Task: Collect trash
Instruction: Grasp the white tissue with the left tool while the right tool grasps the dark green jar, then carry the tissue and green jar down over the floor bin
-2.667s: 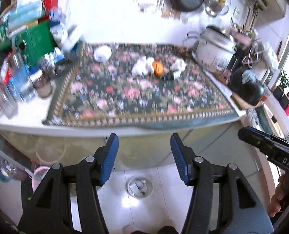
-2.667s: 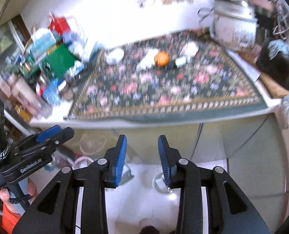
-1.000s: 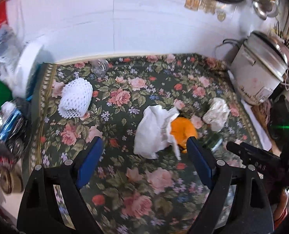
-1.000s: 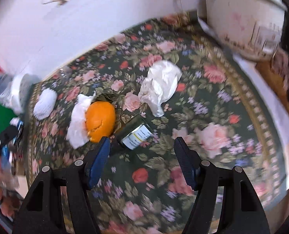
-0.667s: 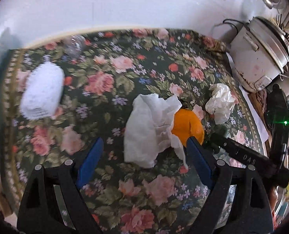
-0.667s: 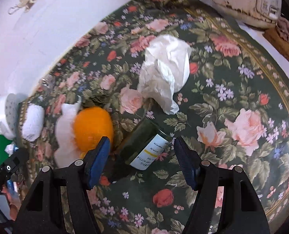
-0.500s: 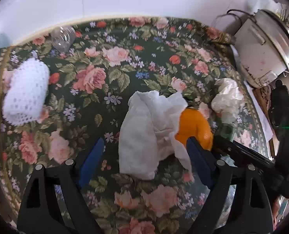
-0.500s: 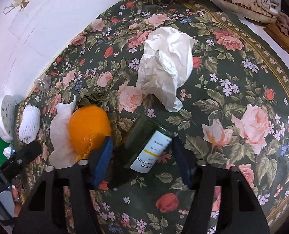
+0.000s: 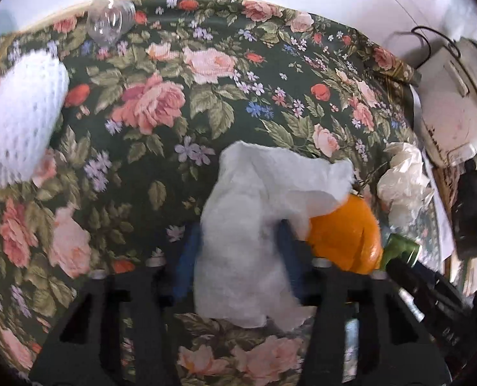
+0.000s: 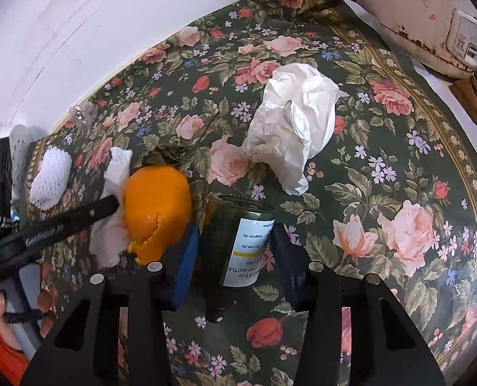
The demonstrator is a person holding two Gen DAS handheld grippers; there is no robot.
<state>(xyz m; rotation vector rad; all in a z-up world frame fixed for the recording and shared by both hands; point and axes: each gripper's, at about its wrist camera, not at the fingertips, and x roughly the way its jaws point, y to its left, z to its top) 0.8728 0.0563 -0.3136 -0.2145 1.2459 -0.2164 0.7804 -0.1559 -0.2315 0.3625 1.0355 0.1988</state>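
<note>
Home kitchen, worn rice cooker [image 9: 454, 109] on a counter, floral tablecloth [image 10: 399, 148], white tiled wall [image 10: 77, 32]

— What is sitting where on the worktop [image 10: 399, 148]?
— The bottle [image 10: 238, 244] is lying between the right tool [image 10: 235, 257] fingers, the orange peel [image 10: 156, 206] touching its left side, the crumpled paper [image 10: 290, 125] lying behind.
— And the tissue [image 9: 248, 241]?
— Lying between the left tool [image 9: 238, 263] fingers, left of the peel.
</note>
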